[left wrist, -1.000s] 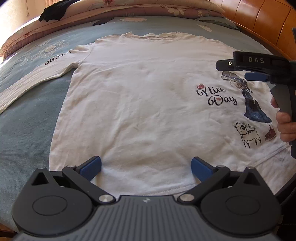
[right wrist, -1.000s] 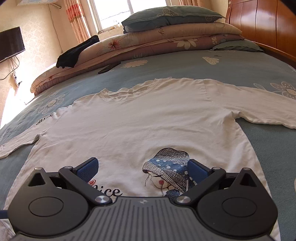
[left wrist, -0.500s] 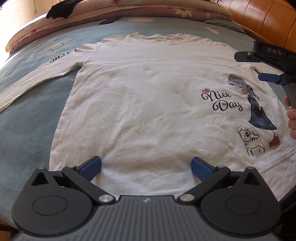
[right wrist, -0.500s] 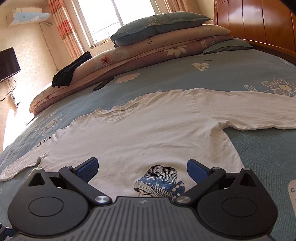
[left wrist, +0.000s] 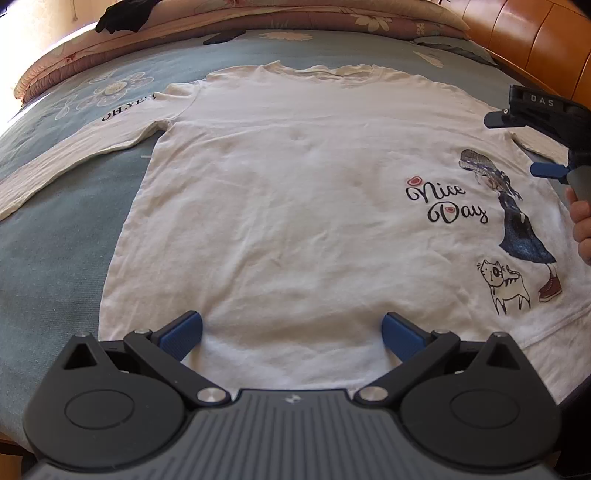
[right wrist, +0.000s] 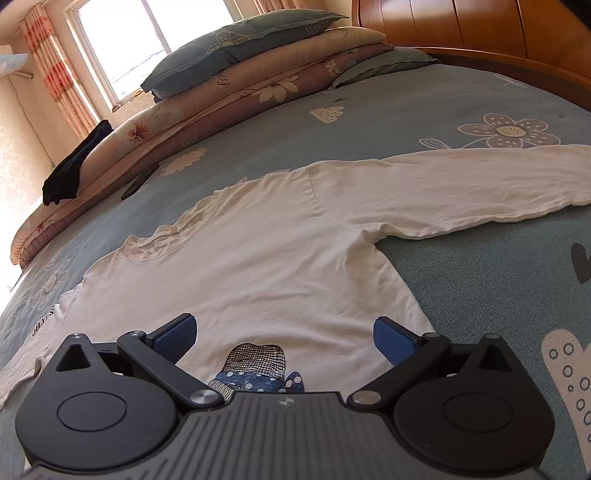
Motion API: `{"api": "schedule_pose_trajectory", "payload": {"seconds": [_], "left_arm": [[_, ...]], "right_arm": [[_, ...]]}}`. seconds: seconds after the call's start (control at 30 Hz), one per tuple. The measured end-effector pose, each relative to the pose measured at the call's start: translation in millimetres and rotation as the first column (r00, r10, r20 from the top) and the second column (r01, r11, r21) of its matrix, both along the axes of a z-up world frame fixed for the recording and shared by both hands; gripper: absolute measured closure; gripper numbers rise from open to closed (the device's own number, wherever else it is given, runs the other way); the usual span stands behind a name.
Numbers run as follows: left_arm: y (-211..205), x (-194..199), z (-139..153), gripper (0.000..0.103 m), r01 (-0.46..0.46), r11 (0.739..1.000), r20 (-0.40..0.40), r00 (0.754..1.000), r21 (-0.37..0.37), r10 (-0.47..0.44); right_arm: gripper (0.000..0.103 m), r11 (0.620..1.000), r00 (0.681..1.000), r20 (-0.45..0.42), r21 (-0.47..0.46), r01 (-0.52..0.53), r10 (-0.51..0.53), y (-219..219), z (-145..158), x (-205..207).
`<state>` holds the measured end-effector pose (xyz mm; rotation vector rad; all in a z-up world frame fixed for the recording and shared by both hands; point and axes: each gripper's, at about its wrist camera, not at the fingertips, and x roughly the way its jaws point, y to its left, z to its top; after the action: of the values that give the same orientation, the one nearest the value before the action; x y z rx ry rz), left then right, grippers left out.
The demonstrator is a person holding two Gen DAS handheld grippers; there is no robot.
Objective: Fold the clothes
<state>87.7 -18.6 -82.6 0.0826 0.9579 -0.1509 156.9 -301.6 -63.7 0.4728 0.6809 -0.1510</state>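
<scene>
A white long-sleeved shirt (left wrist: 295,192) lies flat, front up, on the bed, with a "Nice Day" print and a girl-and-cat drawing near its hem. Its sleeves spread out to both sides; the right sleeve (right wrist: 461,188) stretches across the blue sheet. My left gripper (left wrist: 291,332) hovers open over the shirt's lower hem, nothing between its blue pads. My right gripper (right wrist: 282,334) is open above the shirt's right side, over the printed hat. In the left wrist view the right gripper (left wrist: 535,114) shows at the far right, held by a hand (left wrist: 581,225).
The bed (right wrist: 443,110) has a blue flowered sheet. Folded quilts and pillows (right wrist: 258,74) are stacked at its far side, with a dark garment (right wrist: 74,170) draped on them. A wooden headboard (right wrist: 480,26) rises at the right. A dark flat object (right wrist: 138,182) lies near the quilts.
The right gripper has swung to the right, from facing the collar and chest toward the right sleeve and armpit. The left gripper has stayed over the hem, both grippers open throughout.
</scene>
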Motion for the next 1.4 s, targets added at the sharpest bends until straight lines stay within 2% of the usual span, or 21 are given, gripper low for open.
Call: {"api": "schedule_pose_trajectory", "payload": {"seconds": [0.17, 0.27, 0.4, 0.5, 0.6, 0.73, 0.83, 0.93, 1.0, 1.07, 1.13, 1.17, 1.23, 1.33, 1.4], "left_arm": [[1, -1, -1, 0.0, 0.011, 1.0, 0.016, 1.0, -0.004, -0.011], [2, -2, -1, 0.0, 0.019, 1.0, 0.026, 0.999, -0.005, -0.019], [2, -3, -1, 0.0, 0.023, 1.0, 0.032, 0.999, -0.007, -0.023], [3, -2, -1, 0.0, 0.025, 1.0, 0.034, 0.999, -0.009, -0.025], [3, -3, -2, 0.0, 0.025, 1.0, 0.039, 0.999, -0.009, -0.025], [4, -2, -2, 0.0, 0.026, 1.0, 0.046, 0.999, -0.01, -0.025], [4, -3, -2, 0.0, 0.027, 1.0, 0.045, 0.999, -0.011, -0.027], [4, -3, -2, 0.0, 0.027, 1.0, 0.047, 0.999, -0.01, -0.027], [1, -3, -3, 0.0, 0.025, 1.0, 0.048, 0.999, -0.009, -0.024], [0, -2, -1, 0.0, 0.018, 1.0, 0.039, 0.999, -0.014, -0.017], [2, 5, 4, 0.0, -0.001, 1.0, 0.016, 1.0, -0.029, 0.001], [3, 10, 9, 0.0, -0.008, 0.998, 0.013, 1.0, -0.058, 0.009], [4, 26, 28, 0.0, -0.008, 0.987, 0.042, 0.999, -0.162, 0.015], [-7, 69, 62, 0.0, 0.019, 0.942, 0.068, 0.998, -0.334, 0.004], [-30, 104, 74, 0.0, 0.059, 0.918, 0.033, 0.998, -0.391, -0.05]], "right_arm": [[0.0, 0.993, 0.992, -0.046, 0.024, 0.116, -0.115, 25, 7, -23], [0.0, 0.99, 0.989, -0.059, 0.022, 0.14, -0.139, 30, 4, -39], [0.0, 0.983, 0.978, -0.106, 0.015, 0.184, -0.182, 19, -11, -53], [0.0, 0.983, 0.979, -0.084, -0.024, 0.182, -0.184, 8, -16, -68], [0.0, 0.963, 0.961, -0.071, -0.056, 0.265, -0.268, -3, -18, -91], [0.0, 0.968, 0.967, -0.043, -0.004, 0.251, -0.251, 4, -6, -111], [0.0, 0.983, 0.983, 0.018, -0.043, 0.181, -0.18, 25, 4, -118], [0.0, 0.986, 0.986, -0.044, -0.067, 0.156, -0.159, 31, -4, -110], [0.0, 0.972, 0.969, -0.088, -0.069, 0.226, -0.232, 20, -11, -108], [0.0, 0.942, 0.941, -0.062, -0.057, 0.331, -0.334, 5, -10, -115], [0.0, 0.936, 0.937, -0.026, 0.036, 0.349, -0.349, -5, -5, -123], [0.0, 0.94, 0.944, -0.008, 0.085, 0.331, -0.331, -6, -3, -126], [0.0, 0.942, 0.954, 0.023, 0.168, 0.291, -0.299, -7, 0, -130], [0.0, 0.956, 0.971, 0.013, 0.181, 0.232, -0.238, 5, 1, -125], [0.0, 0.96, 0.978, -0.007, 0.192, 0.205, -0.208, 9, -1, -121]]}}
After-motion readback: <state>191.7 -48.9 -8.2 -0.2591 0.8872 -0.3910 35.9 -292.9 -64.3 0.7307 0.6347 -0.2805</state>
